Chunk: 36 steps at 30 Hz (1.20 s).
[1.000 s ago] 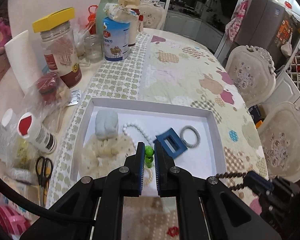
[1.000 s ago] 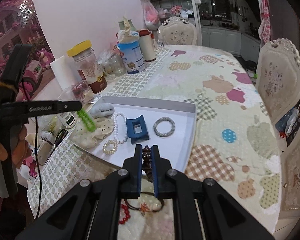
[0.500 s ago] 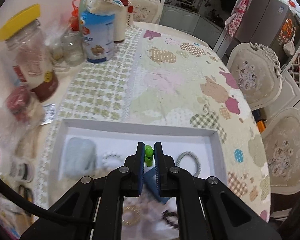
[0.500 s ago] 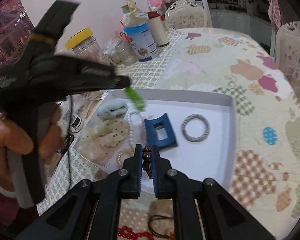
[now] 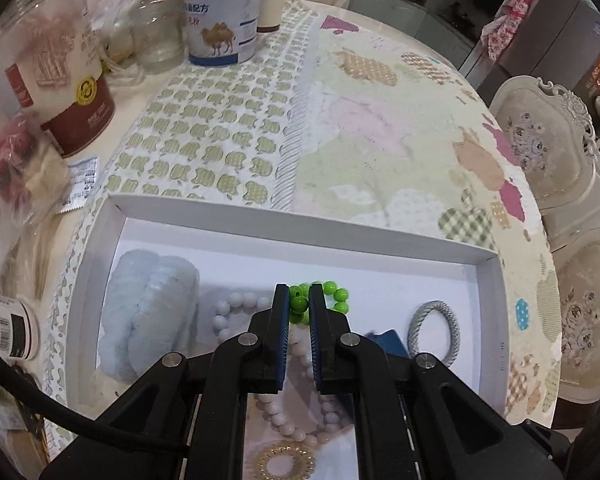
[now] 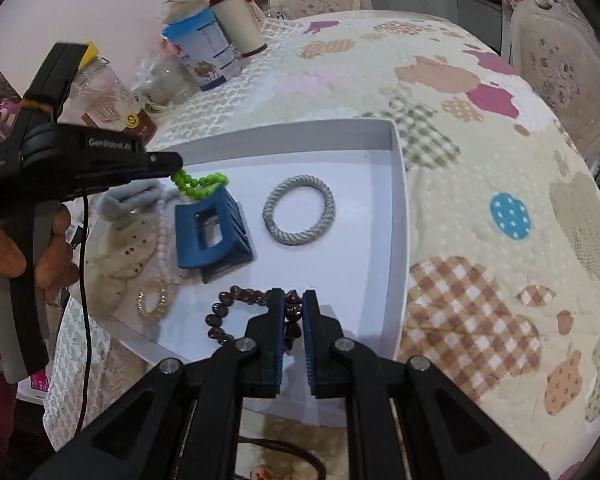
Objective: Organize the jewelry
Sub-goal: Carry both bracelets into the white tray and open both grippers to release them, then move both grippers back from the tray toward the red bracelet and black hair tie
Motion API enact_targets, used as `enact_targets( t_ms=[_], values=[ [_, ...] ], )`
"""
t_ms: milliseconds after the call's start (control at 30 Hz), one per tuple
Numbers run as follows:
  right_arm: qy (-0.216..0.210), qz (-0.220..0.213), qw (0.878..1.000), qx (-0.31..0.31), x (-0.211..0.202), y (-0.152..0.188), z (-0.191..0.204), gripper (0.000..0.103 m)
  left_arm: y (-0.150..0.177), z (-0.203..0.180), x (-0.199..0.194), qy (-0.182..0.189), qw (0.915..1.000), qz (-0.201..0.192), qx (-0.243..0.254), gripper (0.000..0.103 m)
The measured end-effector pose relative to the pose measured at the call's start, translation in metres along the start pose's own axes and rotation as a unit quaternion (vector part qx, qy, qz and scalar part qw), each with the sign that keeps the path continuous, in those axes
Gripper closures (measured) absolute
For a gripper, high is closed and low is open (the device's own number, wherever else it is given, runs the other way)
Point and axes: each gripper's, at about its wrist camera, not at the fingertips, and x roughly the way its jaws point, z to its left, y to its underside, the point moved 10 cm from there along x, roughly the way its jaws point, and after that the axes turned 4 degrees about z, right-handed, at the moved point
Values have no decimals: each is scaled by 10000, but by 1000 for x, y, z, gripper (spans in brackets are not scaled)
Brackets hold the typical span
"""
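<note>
Green plastic beads, strung as a bracelet [image 5: 323, 298], hang from the left gripper [image 5: 299, 307] at the centre of the left wrist view, over the far middle of a white cardboard tray [image 5: 300, 236]. In the right wrist view the same green bracelet [image 6: 199, 184] dangles just above a blue claw hair clip [image 6: 212, 232] in the left half of the tray. Lower centre of that view, the right gripper [image 6: 291, 308] carries a dark brown bead bracelet [image 6: 232, 312] over the tray's near edge.

The step in hand appears to be setting both bracelets down in the tray. To do it well, I judge each should go on bare white floor: the green one lowered beyond the hair clip, clear of the pale bead necklace [image 5: 236, 312], and the brown one in the open patch below the grey rope hair tie [image 6: 299, 209], so nothing tangles. Lower until the beads rest, then release.

The left jaws are nearly closed, pinching a green bead between the blue pads. The right jaws are also narrow, clamped on a stretch of the brown bracelet, whose loop trails to the left. A fluffy pale blue scrunchie [image 5: 152, 312] lies at the tray's left end on the quilted worktop [image 5: 380, 128].
</note>
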Motion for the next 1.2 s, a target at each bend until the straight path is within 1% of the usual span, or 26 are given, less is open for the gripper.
enact_targets(
  t_ms=[167,233,267,300,333,400,800,1067,1200],
  values=[
    [83,99,9999,-93,6,3,2,93,4,-2,1,-27,10000,28,73,95],
    [179,144,9996,-151,7,6,2,88,5,-2,1,-106,9999,52,92,88],
    [196,149,9996,-164,7,6,2,86,6,-1,0,-114,9999,58,81,80],
    [196,149,9996,-170,7,7,2,81,7,0,-1,-111,9999,54,62,74],
    [184,139,9996,-168,6,8,3,77,8,0,-2,-99,9999,46,45,74],
    [168,88,9997,-162,2,9,4,73,11,2,-7,-139,9999,31,34,74],
    [96,-265,9996,-77,-31,6,10,65,36,-1,-54,-355,9986,-336,217,73],
    [113,-391,9991,-93,-50,13,15,63,61,-6,-86,-489,9963,-600,377,73],
    [139,-460,9988,-128,-62,19,17,61,78,-9,-97,-522,9955,-668,425,73]
  ],
)
